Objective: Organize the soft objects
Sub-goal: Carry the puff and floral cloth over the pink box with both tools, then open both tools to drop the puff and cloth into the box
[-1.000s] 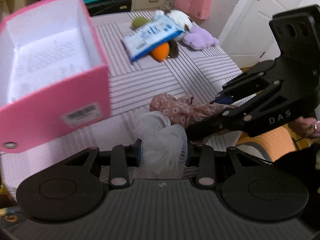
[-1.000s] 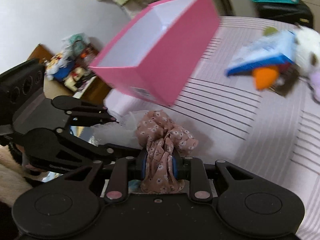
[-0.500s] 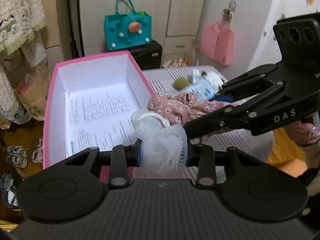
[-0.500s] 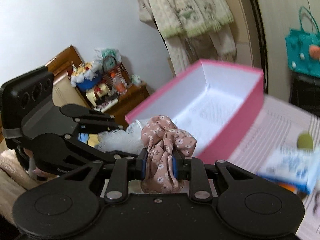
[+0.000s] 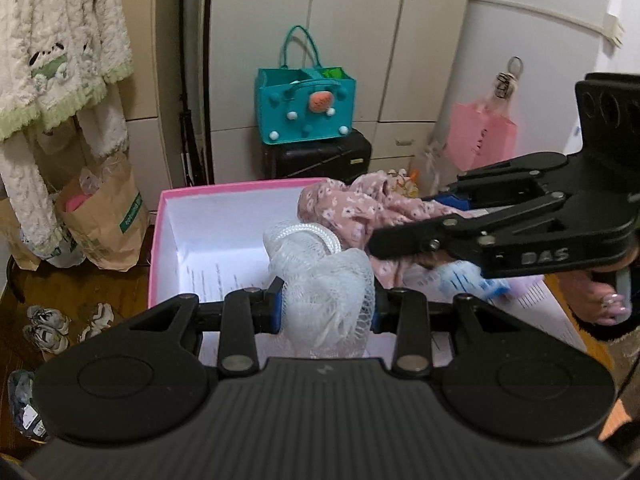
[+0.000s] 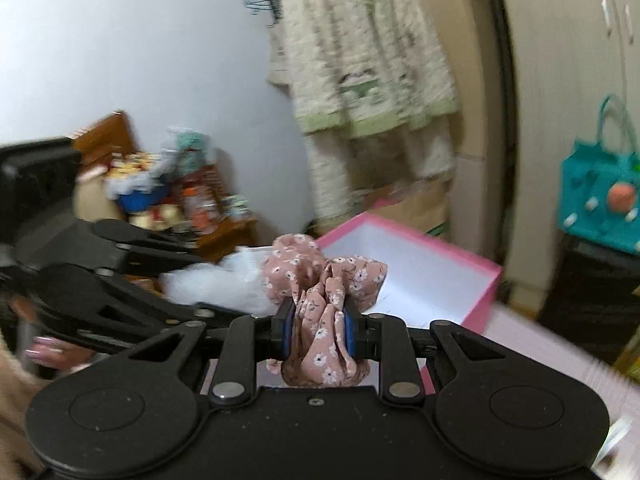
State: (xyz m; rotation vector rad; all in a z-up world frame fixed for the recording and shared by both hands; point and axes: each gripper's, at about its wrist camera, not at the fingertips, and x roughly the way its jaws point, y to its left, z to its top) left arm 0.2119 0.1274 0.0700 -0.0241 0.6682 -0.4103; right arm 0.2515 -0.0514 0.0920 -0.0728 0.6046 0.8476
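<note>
Two soft objects in transit, none in box yet. Left gripper (image 5: 325, 306) fingers clamped on white mesh bath sponge (image 5: 322, 284); right gripper (image 6: 318, 330) fingers pinch pink floral fabric scrunchie (image 6: 322, 304). Both hover above empty pink cardboard box (image 5: 176, 204); release is left to do.

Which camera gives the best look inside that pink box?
The left wrist view. It looks down into the pink box, sharp enough to show printed paper lining its white floor, though the white mesh sponge hides part. The right wrist view shows the box blurred, at a slant, behind the floral cloth.
</note>
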